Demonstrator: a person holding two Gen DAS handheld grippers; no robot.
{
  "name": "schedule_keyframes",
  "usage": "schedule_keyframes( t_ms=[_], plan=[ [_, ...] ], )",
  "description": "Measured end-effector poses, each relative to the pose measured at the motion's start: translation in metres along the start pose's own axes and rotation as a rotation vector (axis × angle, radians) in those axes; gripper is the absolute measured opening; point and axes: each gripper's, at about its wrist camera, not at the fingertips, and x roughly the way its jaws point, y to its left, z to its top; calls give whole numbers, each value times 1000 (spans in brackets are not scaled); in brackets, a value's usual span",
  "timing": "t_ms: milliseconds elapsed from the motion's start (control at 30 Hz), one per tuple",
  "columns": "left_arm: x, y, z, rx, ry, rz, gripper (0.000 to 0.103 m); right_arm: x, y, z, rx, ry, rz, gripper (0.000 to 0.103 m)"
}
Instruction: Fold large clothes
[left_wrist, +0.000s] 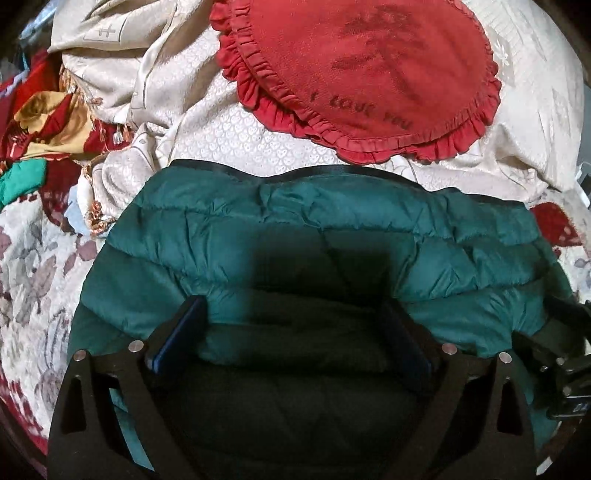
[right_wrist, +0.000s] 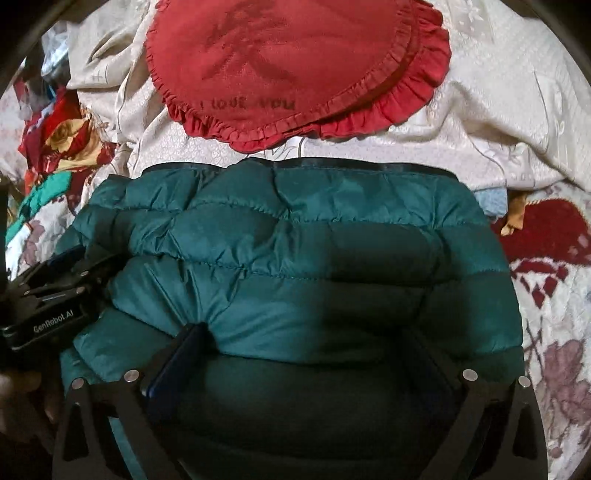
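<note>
Two grippers hover side by side over a teal quilted puffer jacket (left_wrist: 332, 229) that lies folded into a thick bundle on a bed. In the left wrist view the left gripper (left_wrist: 295, 314) has its jaws spread wide, one blue-padded finger at 9 o'clock of the frame's lower middle and the other at 3 o'clock, both tips sunk into the puffy fabric at the near edge of the bundle. The padding bulges up between the fingers, but the pads do not clamp it; the jaws stand released.

In the right wrist view the right gripper (right_wrist: 306, 339) shows the same stance: its fingers are splayed to the widest, the left fingertip dents the jacket's near fold, and the right one sits in deep shadow, so its contact cannot be told. Nothing is pinched; the jaws are released. At 9 o'clock in this view the body of the left gripper appears, marked "GenRobot.AI", with part of a hand (right_wrist: 22, 398) below it at 8 o'clock.

At 12 o'clock from the jacket, its dark-trimmed far edge nearly meets a red frilled cushion (left_wrist: 365, 77) stitched with "I love you". The cushion rests on a cream patterned cloth (left_wrist: 221, 133) that is rumpled toward 11 o'clock. A heap of red, gold and green fabric (left_wrist: 40, 125) lies at 10 o'clock. Under everything spreads a floral bedspread (right_wrist: 554, 332), seen at 3 o'clock in the right wrist view.
</note>
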Motion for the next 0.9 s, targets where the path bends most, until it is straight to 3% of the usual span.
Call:
schedule_keyframes(
  t_ms=[100, 233, 300, 400, 567, 633, 800, 833, 867, 900],
  plan=[
    [-17, 16, 5, -6, -15, -91, 96, -8, 3, 5, -25, -3, -12, 103],
    [-40, 81, 13, -122, -98, -107, 96, -36, -3, 5, -34, -150, -46, 103],
    [-34, 120, 14, -233, -74, -129, 96, -47, -16, 4, 0, -198, -48, 103],
    [-13, 166, 8, -383, -9, -261, 96, -51, -30, 3, 48, -210, 10, 103],
    [43, 175, -2, -433, 190, -398, 97, -27, -29, -1, 23, -83, 7, 103],
    [46, 175, -3, -427, 166, -426, 102, -18, -22, -5, -23, -45, -28, 103],
    [52, 169, 3, -390, 127, -437, 102, -16, -26, -8, -24, -41, -15, 103],
    [49, 168, 4, -386, 112, -428, 99, -16, -27, -8, -21, -39, -9, 103],
    [46, 168, 3, -381, 96, -433, 83, -16, -28, -8, -21, -37, -4, 103],
    [41, 164, 6, -363, 73, -449, 75, -17, -29, -8, -22, -37, 1, 103]
  ],
)
